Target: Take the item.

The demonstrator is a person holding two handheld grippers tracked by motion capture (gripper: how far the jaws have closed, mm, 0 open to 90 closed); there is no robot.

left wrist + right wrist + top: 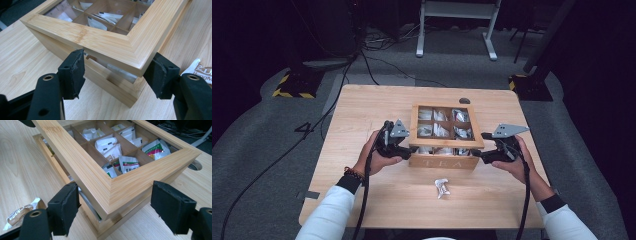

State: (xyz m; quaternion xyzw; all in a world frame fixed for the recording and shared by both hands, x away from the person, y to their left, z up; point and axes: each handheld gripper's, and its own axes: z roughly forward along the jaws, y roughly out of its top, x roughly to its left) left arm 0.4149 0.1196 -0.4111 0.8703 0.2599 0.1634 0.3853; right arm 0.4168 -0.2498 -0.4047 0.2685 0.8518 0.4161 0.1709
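A wooden tea box (446,163) marked TEA stands at the table's middle, with several compartments of sachets (128,163). Its windowed lid (447,146) is lifted a little at the front, leaving a gap over the box wall (110,82). My left gripper (409,150) straddles the lid's front left corner (130,50), a pad against each side of it. At the front right corner (112,192), my right gripper (477,154) grips the lid the same way, with pads (66,207) on both sides.
A loose tea sachet (442,187) lies on the table in front of the box, also seen in the gripper views (200,71) (18,213). A round cable hole (464,100) sits behind the box. Cables and a stand's legs (457,30) are on the floor beyond.
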